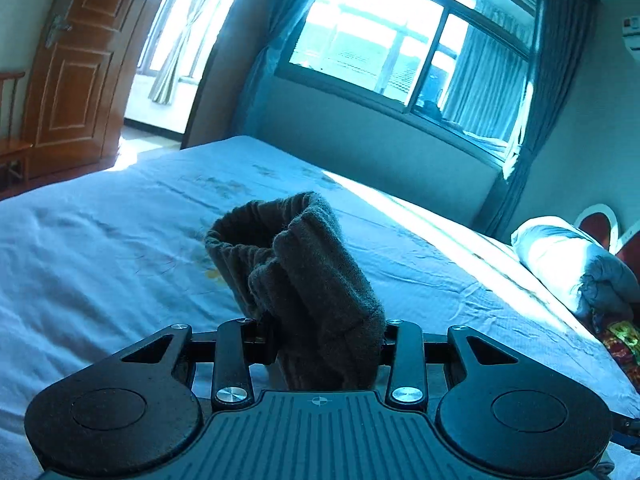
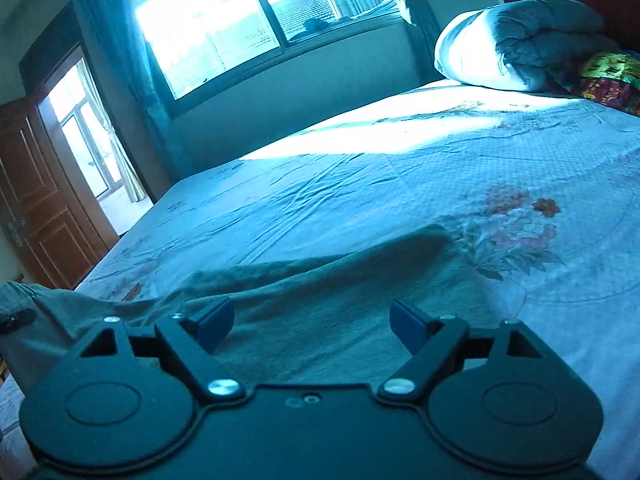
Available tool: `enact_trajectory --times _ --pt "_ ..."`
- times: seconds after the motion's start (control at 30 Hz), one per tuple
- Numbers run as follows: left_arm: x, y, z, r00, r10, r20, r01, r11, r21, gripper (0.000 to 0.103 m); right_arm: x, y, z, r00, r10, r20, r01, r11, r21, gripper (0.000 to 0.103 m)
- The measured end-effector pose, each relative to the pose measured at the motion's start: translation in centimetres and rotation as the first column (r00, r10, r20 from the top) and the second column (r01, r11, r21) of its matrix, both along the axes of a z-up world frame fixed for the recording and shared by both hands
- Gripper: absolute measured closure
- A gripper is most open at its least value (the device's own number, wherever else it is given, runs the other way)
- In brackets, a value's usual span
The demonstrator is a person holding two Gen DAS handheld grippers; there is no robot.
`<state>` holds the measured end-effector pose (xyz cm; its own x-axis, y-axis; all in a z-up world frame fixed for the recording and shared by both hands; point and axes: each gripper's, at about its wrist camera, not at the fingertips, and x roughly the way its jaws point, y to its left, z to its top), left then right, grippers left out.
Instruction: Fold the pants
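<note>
The pants are grey, fuzzy fabric. In the left wrist view a bunched end with its elastic opening stands up above the bed, and my left gripper is shut on it; the cloth hides the fingertips. In the right wrist view the rest of the pants lies flat along the floral bedsheet, one leg reaching toward the right. My right gripper hovers just over that cloth, open, its blue pads wide apart and gripping nothing.
A rolled quilt and a colourful cloth lie at the head of the bed. A window with curtains runs along the far side. A wooden door stands open at the left.
</note>
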<state>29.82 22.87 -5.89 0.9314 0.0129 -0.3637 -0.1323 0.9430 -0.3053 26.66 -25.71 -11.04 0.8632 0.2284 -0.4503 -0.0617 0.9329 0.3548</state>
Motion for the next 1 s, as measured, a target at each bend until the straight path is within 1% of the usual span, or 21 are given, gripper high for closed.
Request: enact_trajectory --times 0.07,0.17,0.27,0.33,0.37,0.4,0.43,0.47,0.5,0.53,0.57,0.63,0.7,0.73,0.8,0.87,1.0 --pt "0.9 -3.5 1.8 0.998 -0.057 0.025 0.056 0.998 0.041 0.065 -0.4 -2.7 0.0 0.999 -0.045 0.002 0.045 0.999 0.016 0.024" --pt "1.8 -9.1 3.6 0.989 -0.135 0.056 0.13 0.988 0.078 0.065 -1.2 -6.5 -0.1 0.995 -0.101 0.007 0.101 0.993 0.056 0.024" --pt "2.7 -16.1 5.1 0.97 -0.238 0.054 0.228 0.963 0.146 0.065 -2.1 -10.1 -0.2 0.989 -0.148 0.003 0.147 0.983 0.108 0.024" --pt "3.5 -20.4 5.3 0.95 -0.31 0.026 0.303 0.941 0.148 0.063 -2.6 -12.6 -0.2 0.982 -0.188 0.005 0.185 0.972 0.145 0.024" --pt "3.9 -23.6 5.2 0.93 -0.367 -0.011 0.364 0.919 0.149 0.051 -2.8 -13.7 -0.3 0.978 -0.209 0.003 0.206 0.965 0.16 0.024" --pt "4.0 -26.0 4.9 0.903 -0.428 -0.031 0.428 0.893 0.138 0.034 -3.0 -14.8 -0.4 0.975 -0.224 -0.005 0.221 0.959 0.177 0.023" --pt "3.9 -27.5 4.7 0.882 -0.471 -0.027 0.471 0.873 0.126 0.004 -3.1 -15.6 -0.6 0.972 -0.233 -0.015 0.232 0.953 0.192 0.023" --pt "3.3 -29.1 4.1 0.878 -0.478 -0.014 0.475 0.868 0.14 0.001 -3.2 -16.7 -0.8 0.969 -0.246 -0.027 0.246 0.945 0.215 0.023" --pt "3.0 -30.1 3.6 0.884 -0.465 -0.046 0.465 0.87 0.164 0.001 -3.3 -17.4 -1.0 0.967 -0.254 -0.031 0.254 0.939 0.232 0.023" --pt "2.8 -30.4 3.3 0.889 -0.452 -0.072 0.457 0.873 0.173 0.001 -3.5 -17.9 -1.1 0.965 -0.259 -0.032 0.258 0.934 0.247 0.022" --pt "2.2 -30.1 2.9 0.891 -0.447 -0.079 0.453 0.875 0.167 0.001 -3.7 -18.2 -1.1 0.965 -0.259 -0.031 0.258 0.93 0.262 0.022" --pt "0.8 -28.1 2.2 0.906 -0.414 -0.082 0.422 0.894 0.152 0.002 -3.7 -18.3 -1.3 0.971 -0.237 -0.032 0.236 0.926 0.295 0.022" --pt "-0.2 -25.1 1.6 0.93 -0.354 -0.1 0.366 0.917 0.161 0.002 -3.3 -17.7 -1.3 0.981 -0.191 -0.031 0.19 0.922 0.336 0.022" --pt "-0.8 -23.6 1.2 0.938 -0.327 -0.114 0.343 0.925 0.166 0.002 -3.1 -17.0 -1.3 0.987 -0.155 -0.027 0.155 0.922 0.354 0.022" --pt "-1.4 -20.8 0.3 0.954 -0.263 -0.146 0.286 0.943 0.17 0.002 -2.5 -15.4 -1.3 0.995 -0.097 -0.028 0.1 0.927 0.362 0.022" --pt "-2.6 -18.3 -0.6 0.963 -0.215 -0.165 0.24 0.958 0.155 0.003 -2.1 -13.9 -1.5 0.998 -0.056 -0.031 0.063 0.928 0.368 0.022" --pt "-4.8 -15.0 -2.3 0.971 -0.154 -0.185 0.182 0.972 0.151 0.005 -0.5 -11.3 -2.2 0.996 0.062 -0.062 -0.028 0.897 0.44 0.026"
